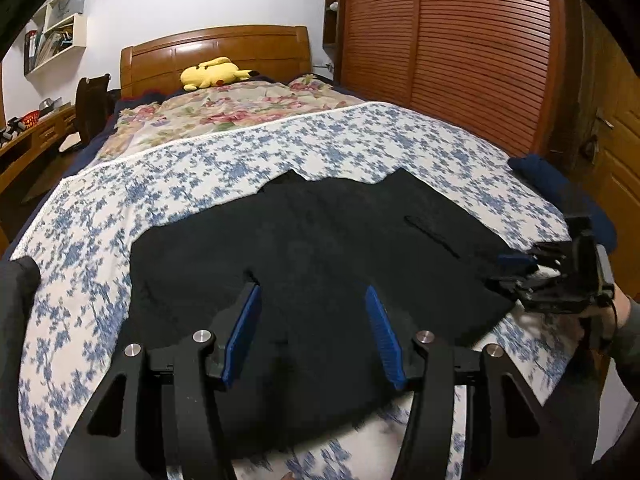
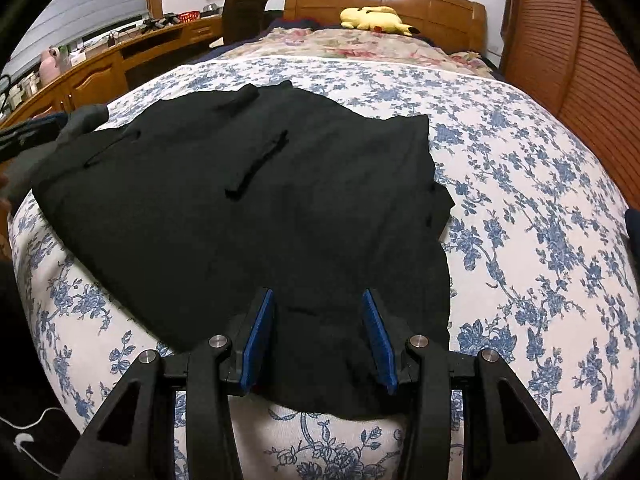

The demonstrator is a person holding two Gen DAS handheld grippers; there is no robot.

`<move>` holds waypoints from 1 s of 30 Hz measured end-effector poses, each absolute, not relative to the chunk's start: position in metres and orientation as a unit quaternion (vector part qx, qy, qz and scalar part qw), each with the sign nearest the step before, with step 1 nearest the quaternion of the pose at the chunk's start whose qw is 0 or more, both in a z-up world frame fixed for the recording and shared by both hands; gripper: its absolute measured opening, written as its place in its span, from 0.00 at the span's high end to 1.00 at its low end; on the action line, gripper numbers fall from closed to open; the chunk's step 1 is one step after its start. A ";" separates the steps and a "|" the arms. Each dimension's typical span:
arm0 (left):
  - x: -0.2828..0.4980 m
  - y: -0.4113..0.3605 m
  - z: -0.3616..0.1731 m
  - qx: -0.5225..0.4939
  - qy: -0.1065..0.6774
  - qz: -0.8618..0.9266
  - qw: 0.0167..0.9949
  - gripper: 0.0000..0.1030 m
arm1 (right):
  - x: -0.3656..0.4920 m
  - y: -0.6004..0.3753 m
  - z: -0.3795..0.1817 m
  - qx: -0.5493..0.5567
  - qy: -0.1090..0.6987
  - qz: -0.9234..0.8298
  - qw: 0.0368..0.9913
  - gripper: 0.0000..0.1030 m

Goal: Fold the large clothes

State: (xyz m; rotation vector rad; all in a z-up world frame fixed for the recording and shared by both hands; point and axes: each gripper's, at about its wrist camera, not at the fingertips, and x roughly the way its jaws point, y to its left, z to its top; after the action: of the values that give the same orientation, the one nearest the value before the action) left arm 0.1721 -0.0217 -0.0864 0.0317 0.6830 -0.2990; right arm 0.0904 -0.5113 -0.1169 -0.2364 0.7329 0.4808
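A large black garment [image 1: 320, 240] lies spread flat on the blue-flowered bed sheet [image 1: 80, 240]. My left gripper [image 1: 312, 290] hovers over its near part, open, with only flat fabric showing between the blue pads [image 1: 242, 332]. In the same view my right gripper [image 1: 516, 268] sits at the garment's right edge, held by a hand. From the right wrist view, the right gripper [image 2: 318, 294] stands open above the near hem of the black garment [image 2: 260, 200], nothing pinched. A pocket slit [image 2: 260, 164] shows on the cloth.
A yellow plush toy [image 1: 214, 73] rests by the wooden headboard [image 1: 216, 52], beyond a pink floral quilt [image 1: 224, 112]. Slatted wardrobe doors [image 1: 460, 52] stand on the right. A wooden desk [image 2: 120, 64] runs along the left. A dark blue cloth [image 1: 536, 172] lies at the bed's right edge.
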 end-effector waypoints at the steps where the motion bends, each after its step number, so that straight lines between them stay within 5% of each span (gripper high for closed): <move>1: 0.169 -0.023 -0.088 0.016 0.335 -0.148 0.930 0.46 | 0.091 -0.511 -0.116 -0.110 0.355 0.231 0.899 0.54; 17: 0.152 -0.006 -0.115 0.028 0.372 -0.117 0.920 0.46 | 0.079 -0.477 -0.079 -0.088 0.308 0.253 0.913 0.54; 30: 0.154 0.018 -0.139 0.013 0.401 -0.076 0.913 0.46 | 0.102 -0.453 -0.122 -0.107 0.335 0.286 0.891 0.54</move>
State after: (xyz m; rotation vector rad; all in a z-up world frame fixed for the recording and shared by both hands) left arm 0.1535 0.0177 -0.1389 0.0263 0.8265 -0.1576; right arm 0.1019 -0.4530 -0.1221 -0.2220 0.6951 0.5939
